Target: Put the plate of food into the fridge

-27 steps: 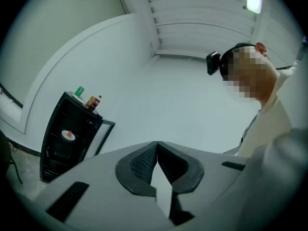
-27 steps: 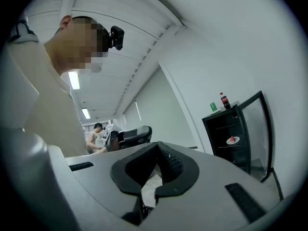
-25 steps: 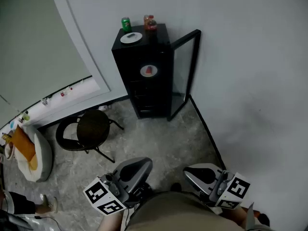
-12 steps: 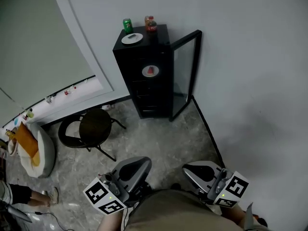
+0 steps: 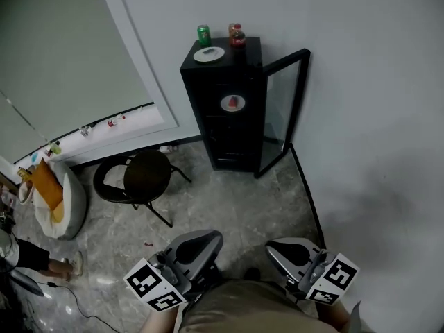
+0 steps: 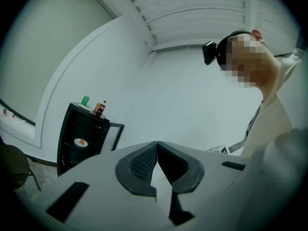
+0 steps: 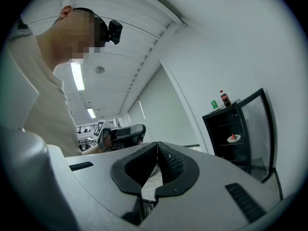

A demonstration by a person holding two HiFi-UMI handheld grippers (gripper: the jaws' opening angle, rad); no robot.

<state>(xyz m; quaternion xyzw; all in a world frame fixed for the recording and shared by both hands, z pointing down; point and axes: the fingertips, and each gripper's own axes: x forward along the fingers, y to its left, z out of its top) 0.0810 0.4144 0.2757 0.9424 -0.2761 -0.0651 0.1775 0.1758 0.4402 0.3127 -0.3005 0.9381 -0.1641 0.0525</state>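
A black mini fridge [image 5: 225,127] stands against the far wall with its glass door [image 5: 284,109] swung open to the right. A white plate with a red piece of food [image 5: 233,103] sits on an upper shelf inside it; the plate [image 6: 81,142] and the fridge [image 6: 72,134] also show in the left gripper view, and both the plate [image 7: 233,138] and the fridge [image 7: 231,134] in the right gripper view. My left gripper [image 5: 201,241] and right gripper [image 5: 288,248] hang close to my body, far from the fridge. Both are shut with nothing between the jaws, as the left [image 6: 157,142] and right [image 7: 157,143] gripper views show.
On the fridge top are a second small plate [image 5: 209,54], a green can [image 5: 204,35] and a dark bottle [image 5: 237,36]. A round black chair [image 5: 142,179] stands left of the fridge. A white cushion with an orange item [image 5: 59,203] and a person's foot [image 5: 73,263] lie at far left.
The head view has swung left, so the fridge and chair now sit further right in the frame. Both grippers stay shut near my body.
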